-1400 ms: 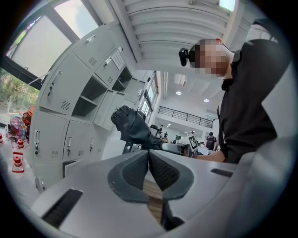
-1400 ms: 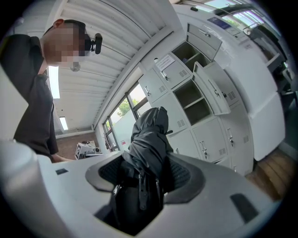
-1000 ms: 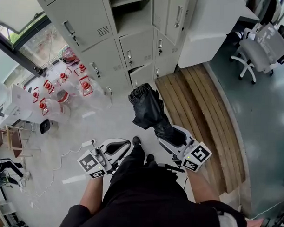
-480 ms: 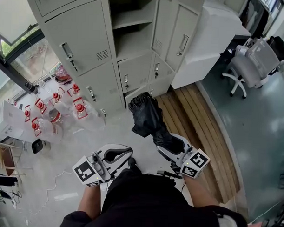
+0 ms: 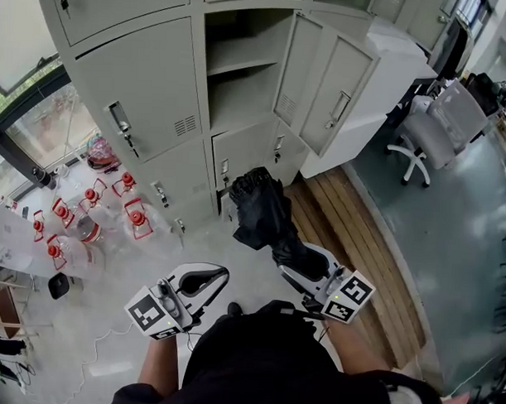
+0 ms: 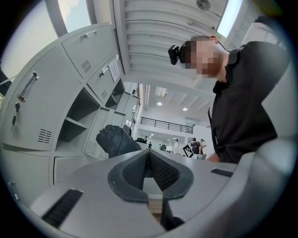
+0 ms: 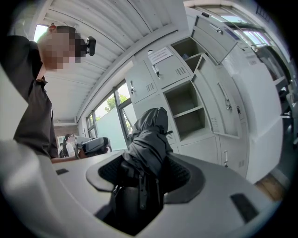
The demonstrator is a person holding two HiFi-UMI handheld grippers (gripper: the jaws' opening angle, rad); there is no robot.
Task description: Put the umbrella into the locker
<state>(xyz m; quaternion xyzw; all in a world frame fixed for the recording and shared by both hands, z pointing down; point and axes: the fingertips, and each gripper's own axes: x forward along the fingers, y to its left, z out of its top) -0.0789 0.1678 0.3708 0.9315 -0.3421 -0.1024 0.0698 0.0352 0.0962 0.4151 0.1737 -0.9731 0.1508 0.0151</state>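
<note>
A folded black umbrella sticks up and forward out of my right gripper, which is shut on its lower end; the same umbrella fills the middle of the right gripper view. My left gripper hangs low at the left, shut with nothing in it, its pads pressed together. Ahead stands a bank of grey lockers. One locker compartment is open, with a shelf inside and its door swung to the right. The umbrella's tip is below and in front of that opening.
Several clear water jugs with red caps lie on the floor at the left. A wooden slatted platform runs along the right. A grey office chair stands far right beside a white cabinet. My dark clothing fills the bottom.
The view has tilted up and I have come closer to the lockers; the open compartment now shows fully. The umbrella stays in the right gripper, its tip nearer the lockers.
</note>
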